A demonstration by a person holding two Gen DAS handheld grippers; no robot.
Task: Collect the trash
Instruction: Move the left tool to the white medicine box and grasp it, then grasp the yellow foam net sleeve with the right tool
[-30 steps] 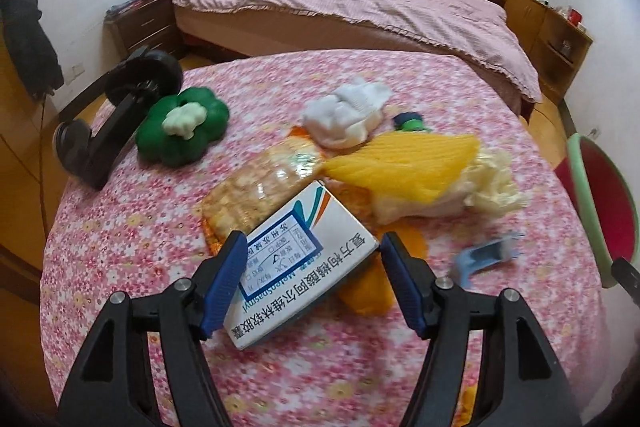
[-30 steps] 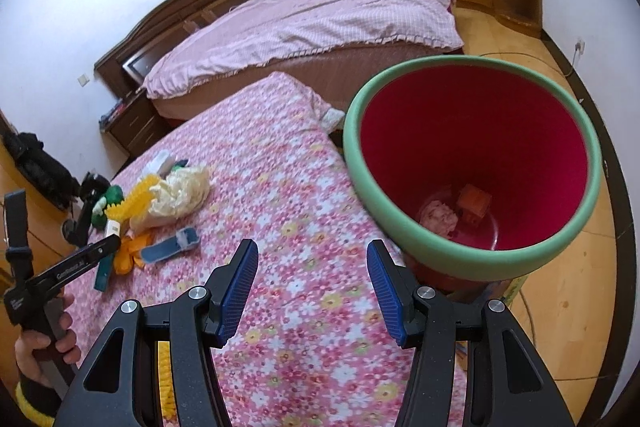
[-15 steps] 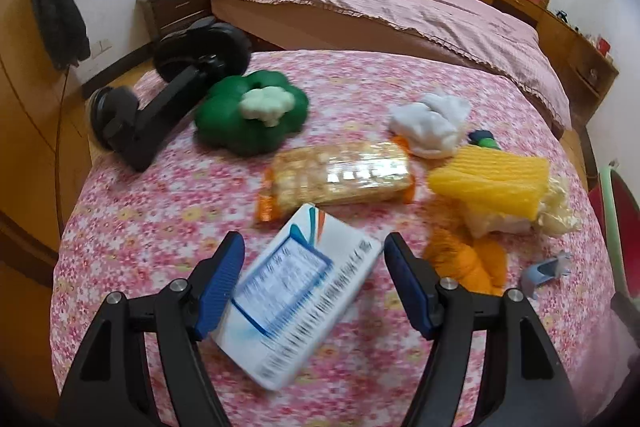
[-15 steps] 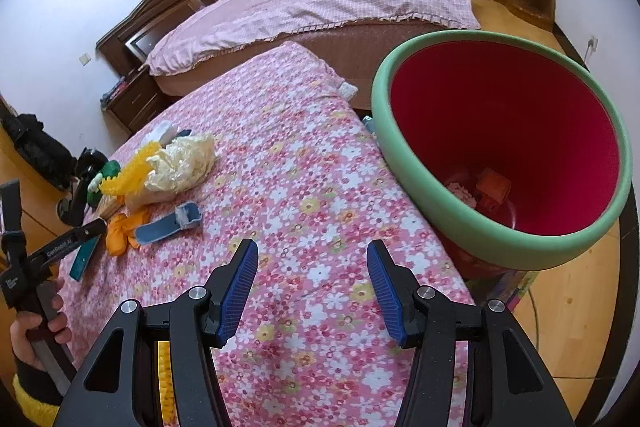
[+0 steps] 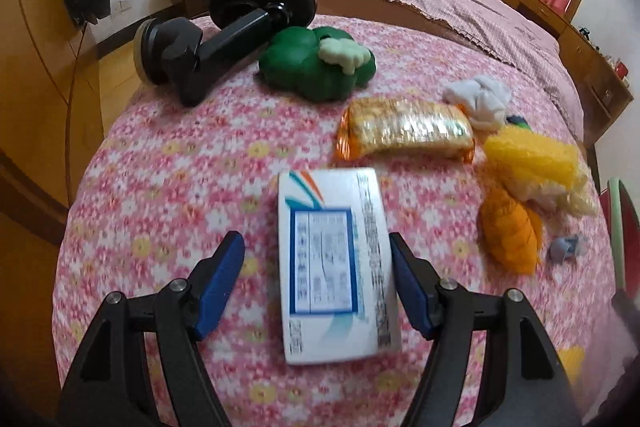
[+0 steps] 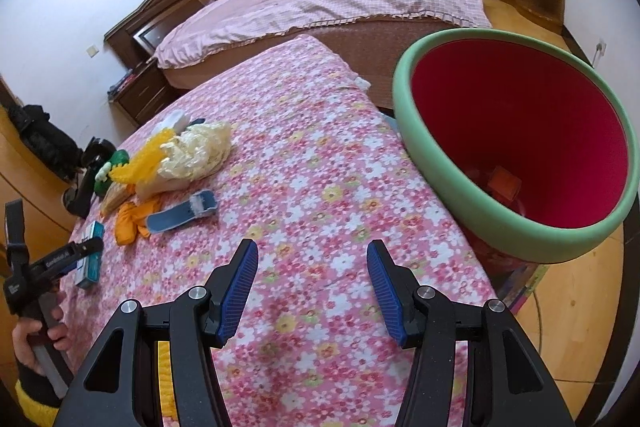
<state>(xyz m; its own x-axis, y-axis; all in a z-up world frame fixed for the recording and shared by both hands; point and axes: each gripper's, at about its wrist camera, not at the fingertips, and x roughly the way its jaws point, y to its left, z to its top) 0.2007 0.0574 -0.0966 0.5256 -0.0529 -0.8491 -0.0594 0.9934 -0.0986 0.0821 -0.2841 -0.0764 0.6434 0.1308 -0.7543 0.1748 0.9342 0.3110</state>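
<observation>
From the left wrist view, the left gripper [image 5: 316, 275] has swung round since half a second ago: the white and blue box [image 5: 336, 263], then skewed, now lies lengthwise between the spread, released fingers, its right edge against the right pad, the left pad well clear. It rests flat on the flowered cloth [image 5: 168, 187], print blurred. Ahead of the fingers lies the snack packet [image 5: 404, 133]; ahead and to the right, the yellow mesh wad [image 5: 532, 159] and orange piece [image 5: 508, 231].

From the right wrist view, the right gripper [image 6: 312, 281] has shifted little, its fingers apart and holding nothing above the cloth. The red bin [image 6: 520, 131] with its green rim stands ahead to the right, looming larger than before, with scraps at its bottom. The box [image 6: 90, 259] sits far to the left.
</observation>
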